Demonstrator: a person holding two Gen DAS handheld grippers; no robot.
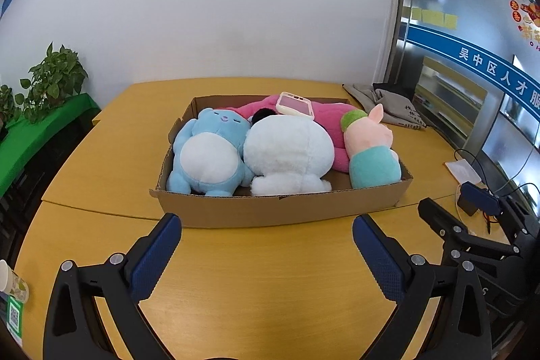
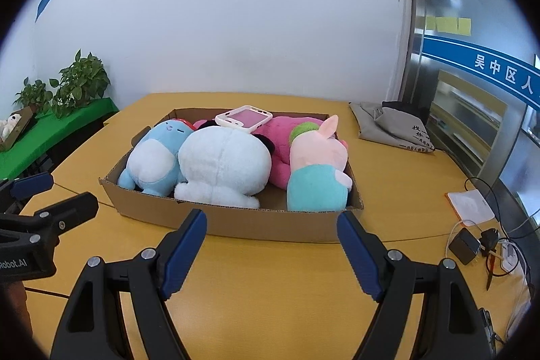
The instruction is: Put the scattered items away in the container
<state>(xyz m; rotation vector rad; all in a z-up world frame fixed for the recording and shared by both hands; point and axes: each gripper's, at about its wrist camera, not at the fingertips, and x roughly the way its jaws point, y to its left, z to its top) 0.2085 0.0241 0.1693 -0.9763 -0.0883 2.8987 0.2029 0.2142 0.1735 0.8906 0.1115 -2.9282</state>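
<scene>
A shallow cardboard box (image 1: 270,210) (image 2: 270,225) sits mid-table. It holds a blue plush (image 1: 206,154) (image 2: 152,157), a white plush (image 1: 287,154) (image 2: 222,164), a pink plush (image 1: 330,113) (image 2: 280,137) and a pig plush in a teal shirt (image 1: 371,154) (image 2: 319,171). A pink-and-white phone case (image 1: 295,105) (image 2: 243,118) rests on top of them. My left gripper (image 1: 266,221) is open and empty before the box's near wall. My right gripper (image 2: 271,218) is open and empty, also just in front of the box.
A grey cloth bag (image 1: 388,105) (image 2: 391,123) lies at the back right. A charger, cables and a white pad (image 2: 470,204) lie at the right edge. A paper cup (image 1: 11,284) stands at the near left. Plants (image 1: 50,80) sit on a green side table.
</scene>
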